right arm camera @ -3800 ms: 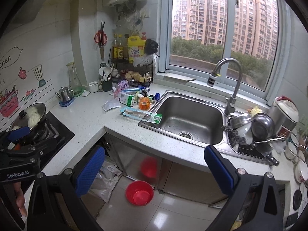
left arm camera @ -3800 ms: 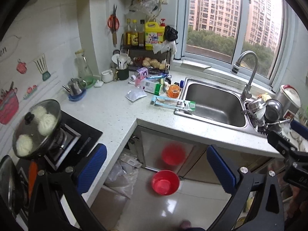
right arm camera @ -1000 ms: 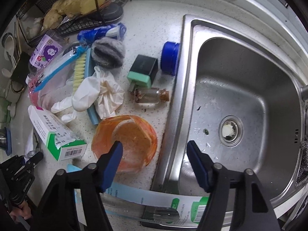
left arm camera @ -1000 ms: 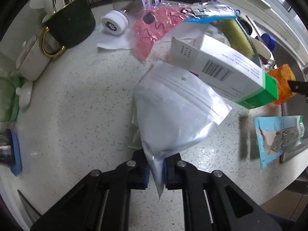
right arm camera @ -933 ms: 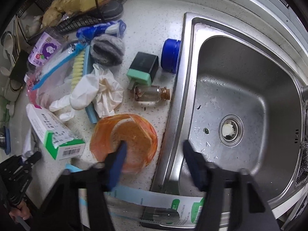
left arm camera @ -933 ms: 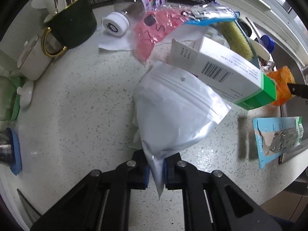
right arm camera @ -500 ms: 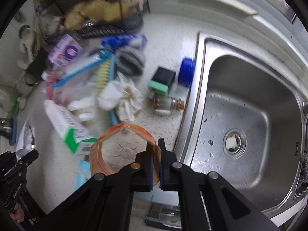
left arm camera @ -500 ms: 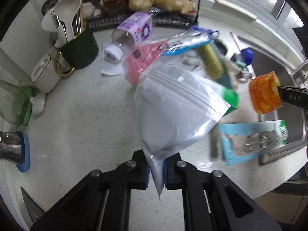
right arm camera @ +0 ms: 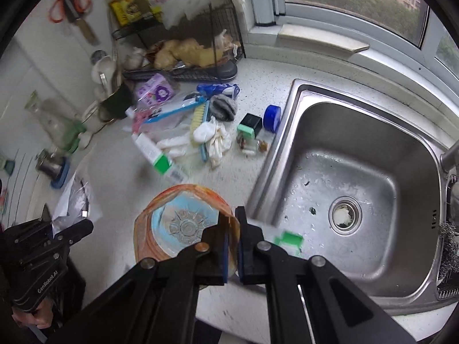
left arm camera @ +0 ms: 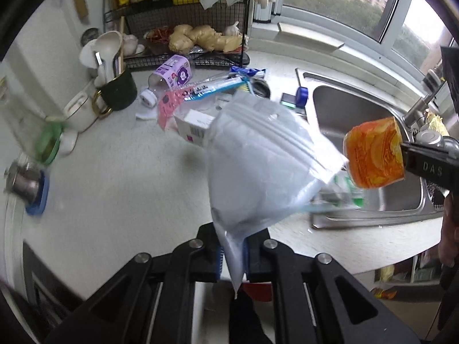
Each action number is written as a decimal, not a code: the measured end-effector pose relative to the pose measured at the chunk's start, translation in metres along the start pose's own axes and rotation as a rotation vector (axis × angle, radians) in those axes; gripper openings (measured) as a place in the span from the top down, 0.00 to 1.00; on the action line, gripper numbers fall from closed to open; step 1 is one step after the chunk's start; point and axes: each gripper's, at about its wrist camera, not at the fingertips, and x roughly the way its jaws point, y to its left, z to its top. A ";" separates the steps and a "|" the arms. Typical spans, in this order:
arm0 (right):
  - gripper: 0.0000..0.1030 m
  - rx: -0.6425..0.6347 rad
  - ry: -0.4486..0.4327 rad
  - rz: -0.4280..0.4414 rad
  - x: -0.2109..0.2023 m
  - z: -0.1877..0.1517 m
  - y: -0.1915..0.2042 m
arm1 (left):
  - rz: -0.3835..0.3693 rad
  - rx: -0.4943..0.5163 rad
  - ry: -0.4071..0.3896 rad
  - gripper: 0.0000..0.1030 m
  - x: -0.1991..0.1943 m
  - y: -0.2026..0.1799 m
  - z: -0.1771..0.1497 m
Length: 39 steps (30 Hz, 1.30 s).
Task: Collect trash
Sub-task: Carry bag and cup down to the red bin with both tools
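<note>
With our right gripper (right arm camera: pixel 231 240) newly clamped on the orange translucent plastic cup (right arm camera: pixel 183 226) and our left gripper (left arm camera: pixel 231 250) gripping the clear zip-seal plastic bag (left arm camera: pixel 258 166), both pieces are now raised clear of the white speckled countertop (left arm camera: pixel 114 177) at 9 o'clock, ready for disposal.

Soft daylight comes in through the window (left arm camera: pixel 338 3) at the back of the counter (left arm camera: pixel 120 177), leaving both views evenly bright with only faint shadows. The sink (right arm camera: pixel 344 172) shows pale glare on its wet steel. Both pictures bend strongly toward their rims and darken to black in the corners. Motion blur smears the far left end of the counter in both views, the box (right arm camera: pixel 160 157) in the right wrist view, and the rack (right arm camera: pixel 178 37) behind. The bag (left arm camera: pixel 258 166) looks hazy, washed pale by the light.
</note>
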 end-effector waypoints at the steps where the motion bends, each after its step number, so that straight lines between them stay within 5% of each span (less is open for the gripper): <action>1: 0.96 -0.010 -0.005 0.007 -0.005 -0.007 -0.003 | 0.003 -0.012 -0.005 0.91 -0.004 -0.008 -0.007; 7: 0.96 -0.071 -0.033 0.057 -0.038 -0.055 -0.012 | 0.049 -0.069 -0.057 0.91 -0.046 -0.068 -0.063; 19: 0.96 -0.170 -0.026 0.129 -0.081 -0.118 -0.012 | 0.058 -0.156 -0.077 0.91 -0.096 -0.105 -0.128; 30: 0.96 -0.163 0.088 0.117 -0.032 -0.207 0.005 | 0.014 -0.196 0.076 0.91 -0.045 -0.094 -0.211; 39: 0.96 -0.118 0.175 0.078 0.033 -0.276 0.010 | -0.028 -0.195 0.199 0.91 0.038 -0.084 -0.283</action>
